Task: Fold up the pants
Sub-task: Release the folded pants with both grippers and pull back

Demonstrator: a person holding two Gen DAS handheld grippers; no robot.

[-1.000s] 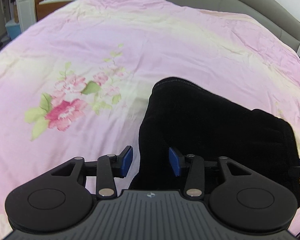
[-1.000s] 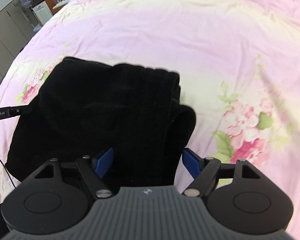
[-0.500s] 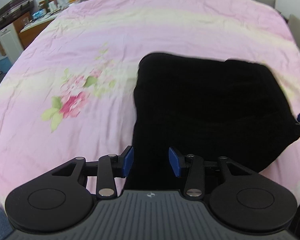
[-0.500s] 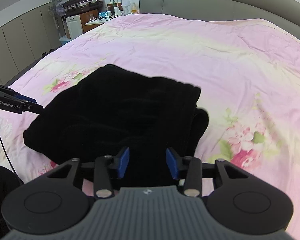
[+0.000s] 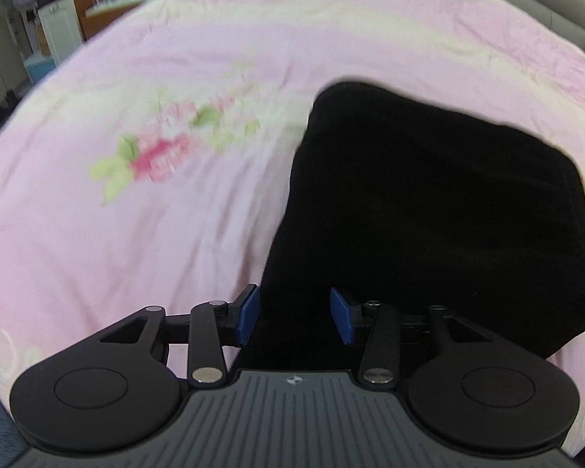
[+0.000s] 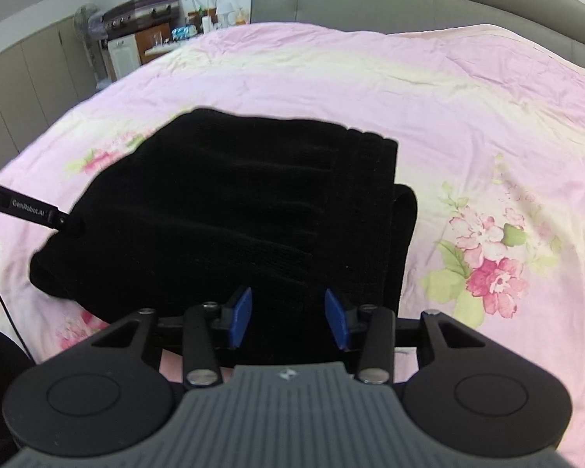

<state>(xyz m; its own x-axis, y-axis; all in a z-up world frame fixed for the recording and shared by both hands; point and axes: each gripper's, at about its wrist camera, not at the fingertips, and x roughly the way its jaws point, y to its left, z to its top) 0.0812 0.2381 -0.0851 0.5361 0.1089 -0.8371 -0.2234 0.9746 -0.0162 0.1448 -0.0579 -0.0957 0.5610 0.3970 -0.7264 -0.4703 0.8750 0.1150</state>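
Pants (image 6: 230, 210) lie as a compact black bundle on the pink quilt (image 6: 468, 97), where a second ago both grippers hovered lower over them. Left gripper (image 5: 292, 314) and right gripper (image 6: 288, 318) now sit at the bundle's six o'clock edge, jaws part-open and pinching nothing, so the fold looks essentially finished.

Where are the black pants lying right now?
The black pants lie folded on the pink floral bedspread, ahead of the right hand-held gripper, left of a printed rose.
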